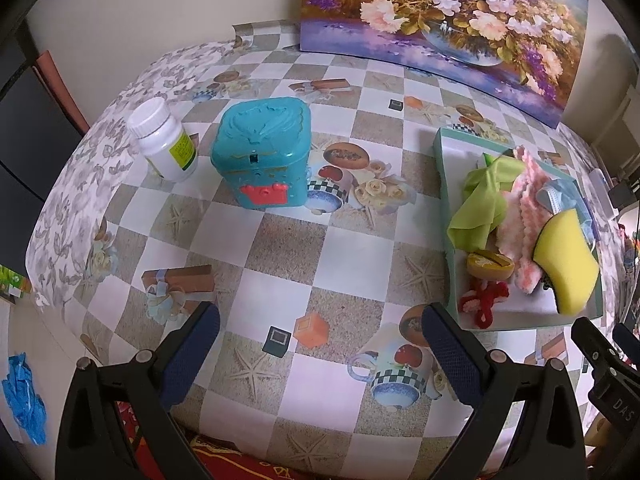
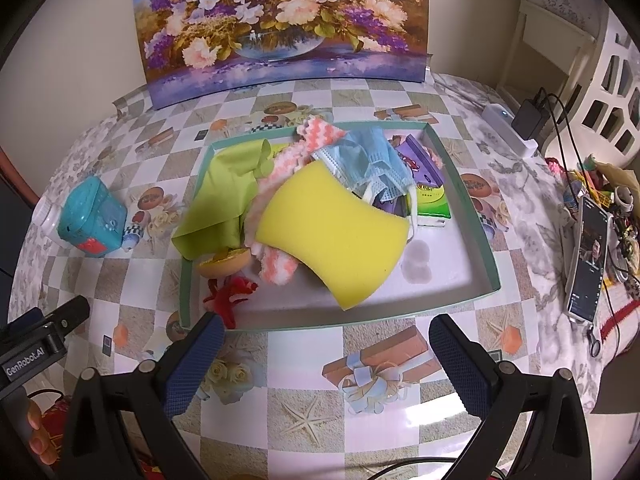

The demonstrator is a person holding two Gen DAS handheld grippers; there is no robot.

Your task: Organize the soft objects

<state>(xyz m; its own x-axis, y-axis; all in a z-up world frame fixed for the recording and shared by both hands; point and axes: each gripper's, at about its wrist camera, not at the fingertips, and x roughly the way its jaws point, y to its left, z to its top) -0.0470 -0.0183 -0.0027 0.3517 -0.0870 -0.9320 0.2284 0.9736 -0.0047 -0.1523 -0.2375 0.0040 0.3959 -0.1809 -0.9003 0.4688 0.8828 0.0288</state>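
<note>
1. The soft things lie heaped in the shallow green tray [image 2: 472, 200]: a yellow sponge [image 2: 332, 236] on top, a lime-green cloth [image 2: 224, 188] at the left, a pink-and-white knitted cloth [image 2: 320, 134] running under the sponge, blue face masks [image 2: 368, 160] toward the far side, and a tissue pack [image 2: 430, 190] at the right. This looks like a gathering spot, so the sorting seems well along.
2. A red pipe-cleaner twist [image 2: 230, 294] and a round yellow-brown piece [image 2: 224, 264] sit at the tray's near-left corner, the twist hanging over the rim.
3. The right gripper [image 2: 326, 364] hovers over the checked tablecloth [image 2: 288, 360] just near of the tray, fingers apart and empty, probably ready to reach in.
4. The left gripper [image 1: 320, 356] is likewise spread wide with nothing between the pads, aimed at bare cloth left of the tray.
5. Only the left view shows the white pill bottle [image 1: 166, 140] clearly beside the teal toy box [image 1: 264, 156]; these hard items stand well apart from the tray.
6. Only the right view shows the tissue pack, a phone [image 2: 590, 256] and a charger [image 2: 530, 118] at the far right.
</note>
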